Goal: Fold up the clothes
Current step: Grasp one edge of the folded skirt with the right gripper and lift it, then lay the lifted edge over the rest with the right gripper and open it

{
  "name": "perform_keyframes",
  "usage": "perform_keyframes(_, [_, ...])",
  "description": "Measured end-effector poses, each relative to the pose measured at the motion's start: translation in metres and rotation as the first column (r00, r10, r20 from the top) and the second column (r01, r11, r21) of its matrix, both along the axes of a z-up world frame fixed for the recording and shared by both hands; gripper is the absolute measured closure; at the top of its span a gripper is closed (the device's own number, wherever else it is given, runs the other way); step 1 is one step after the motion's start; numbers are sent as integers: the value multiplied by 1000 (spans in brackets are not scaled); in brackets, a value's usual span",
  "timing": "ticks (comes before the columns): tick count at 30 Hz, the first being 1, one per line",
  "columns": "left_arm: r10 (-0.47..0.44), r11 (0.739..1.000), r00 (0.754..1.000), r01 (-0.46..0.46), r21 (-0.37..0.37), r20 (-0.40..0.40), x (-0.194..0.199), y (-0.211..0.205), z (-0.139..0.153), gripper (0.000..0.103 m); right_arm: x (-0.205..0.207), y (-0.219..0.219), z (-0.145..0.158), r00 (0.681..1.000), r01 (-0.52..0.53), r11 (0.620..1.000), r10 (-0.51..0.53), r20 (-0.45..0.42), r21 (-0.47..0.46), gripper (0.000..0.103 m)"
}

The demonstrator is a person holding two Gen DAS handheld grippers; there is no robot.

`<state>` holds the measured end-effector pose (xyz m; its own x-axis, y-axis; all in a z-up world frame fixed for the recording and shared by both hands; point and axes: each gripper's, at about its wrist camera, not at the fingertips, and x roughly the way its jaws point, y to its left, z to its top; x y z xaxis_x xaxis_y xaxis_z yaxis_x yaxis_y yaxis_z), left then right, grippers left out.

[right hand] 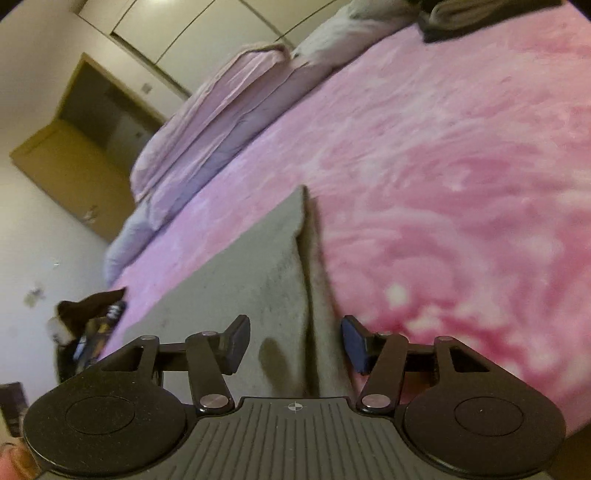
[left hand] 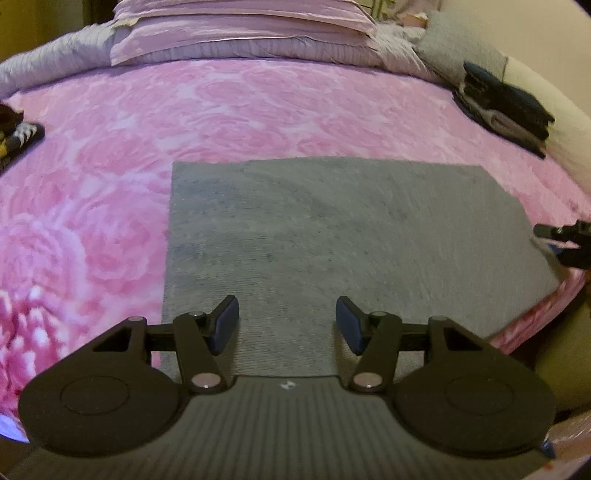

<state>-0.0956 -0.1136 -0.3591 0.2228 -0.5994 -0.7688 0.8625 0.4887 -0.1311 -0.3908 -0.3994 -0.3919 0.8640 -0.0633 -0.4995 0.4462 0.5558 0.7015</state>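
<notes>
The left tongs [left hand: 287, 325] stand with jaws apart and empty, low over the near edge of the flat grey ribbed-knit garment [left hand: 332, 240], towards its near-left corner. The right tongs [right hand: 293, 345] are likewise parted and hold nothing; they straddle the garment's right-hand edge, where a doubled fold line runs away from the camera along the bed. In the left wrist view the right tongs appear only as a dark tip at the garment's right margin.

Reading left to right across the pink rose-patterned plush blanket [left hand: 110, 155] that covers the bed:
- At the left edge of the bed, a dark heap of unfolded clothes [left hand: 16, 133].
- In the middle, close to the near edge of the bed, the grey garment, already reduced to a rough rectangle with its long axis running left to right.
- At the far right corner, a stack of dark folded clothes [left hand: 506, 99].
- Along the head of the bed, pale lilac folded bedding [left hand: 240, 33].

The garment lies directly ahead of and beneath both tongs. The right tongs are nearer the folded edge, the left nearer the open near edge. Judged from this layout, the next fold depends on each pair closing on its own corner before the cloth is carried across the long axis.
</notes>
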Motion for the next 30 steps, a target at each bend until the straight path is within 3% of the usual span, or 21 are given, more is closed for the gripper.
perform_keyframes(8, [38,997,996,-44,-68,-85,15,13,0,50,28,-21,-8,994,-109,993,109,5,43,73])
perform_keyframes(11, [45,998,995,-49,-46,-88,19,9,-7,55,34,-24,-7,995,-91,994,93,-34,66,84])
perform_keyframes(12, [43,998,997,-45,-33,-69,19,6,-11,59,40,-22,-4,994,-83,995,87,-62,57,87])
perform_keyframes(16, [-10,1000,999,10,8,53,3,-3,-14,59,60,-6,19,974,-20,1000,22,-227,11,90])
perform_keyframes(18, [-5,1000,999,5,-1,35,6,0,-13,59,73,7,35,941,7,999,-24,-339,-52,91])
perform_keyframes(20, [26,999,999,-27,-38,-35,17,10,-11,62,93,26,58,892,23,988,-89,-443,-152,92])
perform_keyframes(23, [91,990,987,-104,-99,-130,43,33,-6,62,124,66,97,839,13,949,-183,-513,-316,93])
perform_keyframes(26, [150,974,973,-176,-144,-175,67,59,-1,62,161,115,131,822,-49,885,-228,-522,-463,93])
perform_keyframes(28, [188,961,964,-220,-166,-189,85,77,1,62,195,156,148,821,-112,833,-229,-523,-541,93])
perform_keyframes(30, [229,950,954,-262,-171,-194,102,96,2,62,234,204,155,815,-204,747,-229,-533,-633,93])
